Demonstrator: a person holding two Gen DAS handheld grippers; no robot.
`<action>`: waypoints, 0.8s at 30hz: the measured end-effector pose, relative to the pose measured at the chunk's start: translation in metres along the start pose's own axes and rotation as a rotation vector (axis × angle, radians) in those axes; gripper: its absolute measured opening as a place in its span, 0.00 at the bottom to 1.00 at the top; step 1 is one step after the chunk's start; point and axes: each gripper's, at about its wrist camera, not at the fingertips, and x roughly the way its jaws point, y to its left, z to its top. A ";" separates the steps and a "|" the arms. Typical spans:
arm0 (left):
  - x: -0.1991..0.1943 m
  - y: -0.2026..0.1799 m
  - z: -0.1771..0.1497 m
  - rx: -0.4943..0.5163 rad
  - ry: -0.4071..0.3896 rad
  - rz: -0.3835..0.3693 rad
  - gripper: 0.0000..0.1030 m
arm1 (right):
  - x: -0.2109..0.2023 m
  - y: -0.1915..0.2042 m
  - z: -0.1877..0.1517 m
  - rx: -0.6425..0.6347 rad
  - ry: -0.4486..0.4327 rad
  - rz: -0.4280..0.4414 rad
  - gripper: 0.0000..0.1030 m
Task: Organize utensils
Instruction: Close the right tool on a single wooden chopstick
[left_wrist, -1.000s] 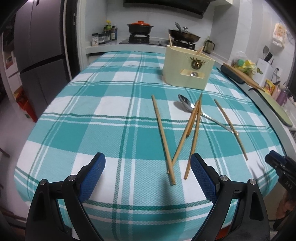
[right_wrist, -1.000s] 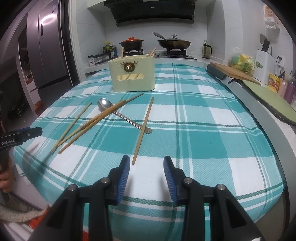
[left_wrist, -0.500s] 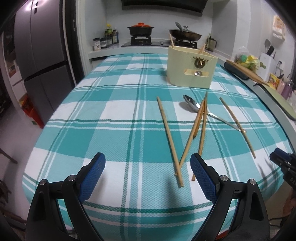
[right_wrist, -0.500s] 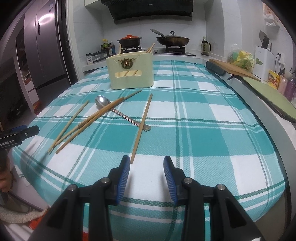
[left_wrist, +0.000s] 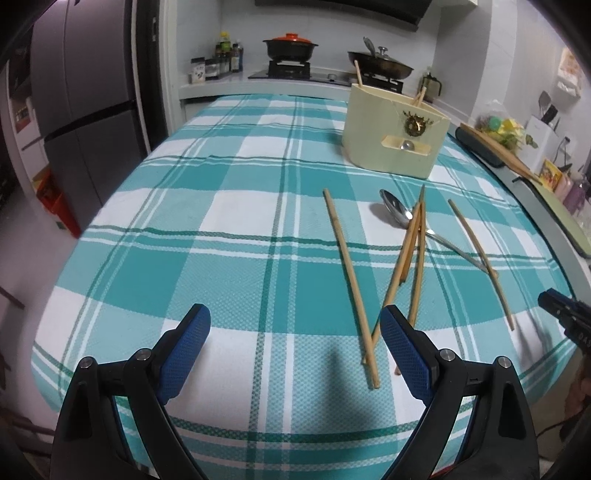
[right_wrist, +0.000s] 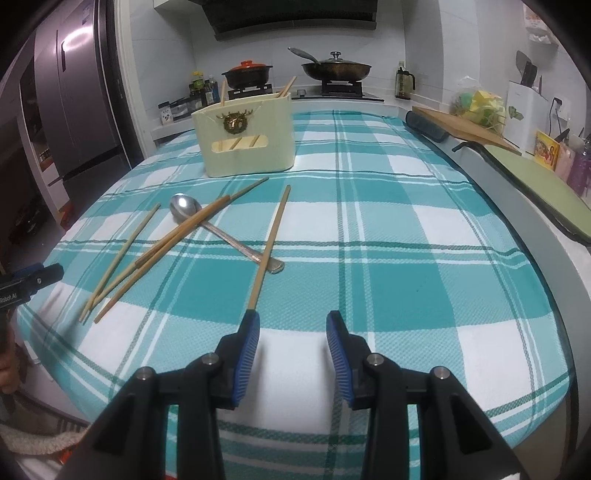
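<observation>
Loose utensils on a teal-and-white checked tablecloth (right_wrist: 388, 229), all on the near side of a cream utensil holder (right_wrist: 245, 138). A metal spoon (right_wrist: 221, 230) lies in front of the holder, its bowl toward the holder and its handle running away from it. A bundle of chopsticks (right_wrist: 173, 240) crosses over the spoon's neck. One single chopstick (right_wrist: 267, 245) lies to the right of the bundle, crossing the end of the spoon's handle; its near tip ends just at the left finger (right_wrist: 247, 349) of the right gripper (right_wrist: 293, 349). Another single chopstick (left_wrist: 349, 284) lies on the far side of the bundle from it. The holder itself already contains upright chopsticks (right_wrist: 286, 88), visible above its rim and through its front slot.

Right gripper: jaws moderately apart, holding nothing, low over the cloth's near edge. Left gripper (left_wrist: 295, 354): jaws wide apart, holding nothing, with the near ends of the bundle between its fingers.

Behind the holder, a stove carries a red-lidded pot (right_wrist: 248, 74) and a lidded pan (right_wrist: 336, 68).
</observation>
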 end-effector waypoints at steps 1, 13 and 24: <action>0.002 0.001 0.002 -0.004 0.003 -0.005 0.91 | 0.003 -0.003 0.007 0.004 0.007 0.001 0.37; 0.013 0.005 0.008 -0.026 0.034 0.013 0.91 | 0.096 0.017 0.083 -0.030 0.147 0.137 0.28; 0.033 0.007 0.024 -0.020 0.059 -0.006 0.91 | 0.140 0.006 0.096 -0.042 0.265 0.067 0.05</action>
